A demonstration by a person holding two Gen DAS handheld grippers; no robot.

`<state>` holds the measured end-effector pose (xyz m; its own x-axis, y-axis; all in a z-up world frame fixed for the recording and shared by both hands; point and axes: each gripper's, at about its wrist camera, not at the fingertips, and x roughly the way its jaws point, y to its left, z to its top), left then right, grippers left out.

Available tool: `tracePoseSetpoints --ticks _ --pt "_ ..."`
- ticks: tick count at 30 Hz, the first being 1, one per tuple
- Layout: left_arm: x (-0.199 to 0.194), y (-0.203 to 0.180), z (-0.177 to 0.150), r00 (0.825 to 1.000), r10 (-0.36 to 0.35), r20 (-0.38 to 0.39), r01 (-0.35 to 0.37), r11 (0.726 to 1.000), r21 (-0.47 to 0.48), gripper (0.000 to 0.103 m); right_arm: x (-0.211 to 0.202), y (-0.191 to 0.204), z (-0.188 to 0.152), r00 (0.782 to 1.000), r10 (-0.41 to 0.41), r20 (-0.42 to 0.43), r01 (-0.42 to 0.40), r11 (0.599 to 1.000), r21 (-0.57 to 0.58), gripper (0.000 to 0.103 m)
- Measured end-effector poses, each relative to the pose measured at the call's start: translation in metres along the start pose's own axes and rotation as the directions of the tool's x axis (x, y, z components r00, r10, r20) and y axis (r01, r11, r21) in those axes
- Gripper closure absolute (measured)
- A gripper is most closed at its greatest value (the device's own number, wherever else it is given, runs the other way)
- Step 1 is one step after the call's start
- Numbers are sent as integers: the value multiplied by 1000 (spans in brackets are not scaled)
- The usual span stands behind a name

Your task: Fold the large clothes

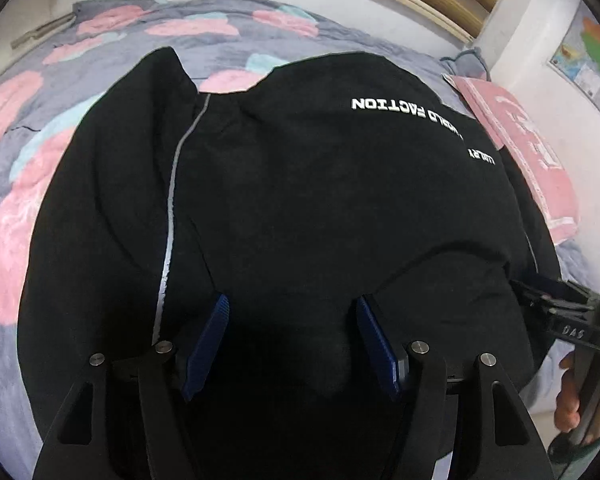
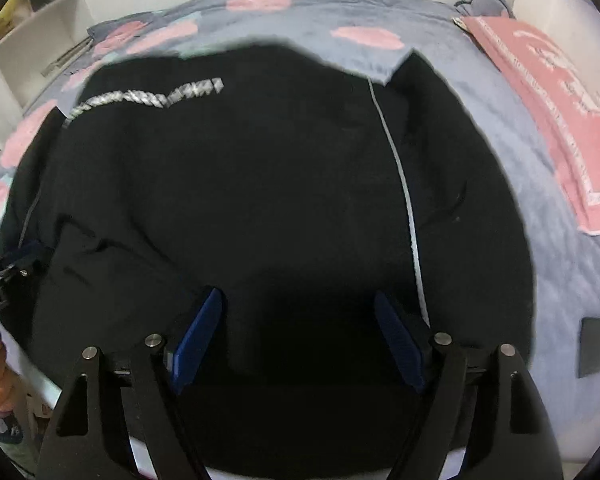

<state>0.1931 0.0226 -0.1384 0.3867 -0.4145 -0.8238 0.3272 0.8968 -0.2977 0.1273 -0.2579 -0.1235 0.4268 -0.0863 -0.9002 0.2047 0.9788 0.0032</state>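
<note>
Left gripper point(image 1: 292, 344): I see jaws apart, nothing pinched, black cloth below. Black garment point(image 1: 300, 200) lies spread on floral bedspread point(image 1: 40, 140), near hem at bed's edge, white lettering point(image 1: 404, 106) toward far side. Right gripper point(image 2: 300, 344): jaws apart too, empty, over same hem. My worry: pads catch only top layer, fold drags crooked; pink towel point(image 2: 560, 120) near, could snag.
</note>
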Motion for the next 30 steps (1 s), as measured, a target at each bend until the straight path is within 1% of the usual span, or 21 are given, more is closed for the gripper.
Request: tracePoseSetpoints --ticks 2,4,5,6,7,9,11,12,13,14,15,16,17,19,22,26,30 --pt "-12 -6 -2 999 40 26 -41 999 16 35 -6 0 -2 1000 -5 15 5 1000 20 22" --pt "-30 -15 -5 995 91 49 -92 996 22 35 -24 1 -4 999 -1 38 0 999 35 22" --pt "-47 -22 -6 991 111 75 -113 993 28 35 -34 1 -5 998 1 57 -3 999 38 22" --pt "-61 -27 -6 987 116 108 -120 992 32 35 -48 2 -5 996 1 91 -5 999 40 22" --pt "-81 -33 -6 981 118 156 -125 992 34 35 -68 3 -5 991 -3 137 -3 999 40 22" --pt "-114 -45 -4 965 134 227 -146 989 37 35 -96 8 -3 979 -23 202 17 999 33 21" --pt "-145 -57 -1 943 165 290 -183 982 37 33 -133 18 -3 956 -45 291 41 999 19 13" --pt "-162 -66 0 924 199 327 -224 974 41 27 -147 22 -4 945 -52 323 49 999 17 11" --pt "-174 -71 -2 910 218 354 -248 968 43 24 -160 25 -5 935 -53 351 50 999 17 9" --pt "-189 -77 -3 888 244 390 -283 958 45 22 -170 28 -5 928 -47 370 44 999 17 9" --pt "-198 -82 -5 876 252 412 -296 954 46 21 -178 30 -2 924 -41 381 38 999 15 9" --pt "-204 -86 -5 870 251 424 -298 953 47 21 -186 34 -4 919 -31 393 30 1000 10 8" --pt "-210 -89 -6 870 238 431 -288 956 52 21 -193 36 -8 915 -26 402 26 1000 5 8" --pt "-219 -88 -8 877 200 436 -249 967 58 21 -202 43 -11 909 -30 417 36 999 -7 8" --pt "-226 -88 -12 873 189 449 -235 971 48 21 -204 51 -16 907 -33 420 46 999 -23 8" --pt "-220 -92 -13 862 222 456 -265 964 33 21 -200 55 -20 914 -21 406 40 999 -37 8" --pt "-210 -92 -14 864 236 444 -278 960 31 21 -190 54 -20 926 -23 377 38 999 -35 8"
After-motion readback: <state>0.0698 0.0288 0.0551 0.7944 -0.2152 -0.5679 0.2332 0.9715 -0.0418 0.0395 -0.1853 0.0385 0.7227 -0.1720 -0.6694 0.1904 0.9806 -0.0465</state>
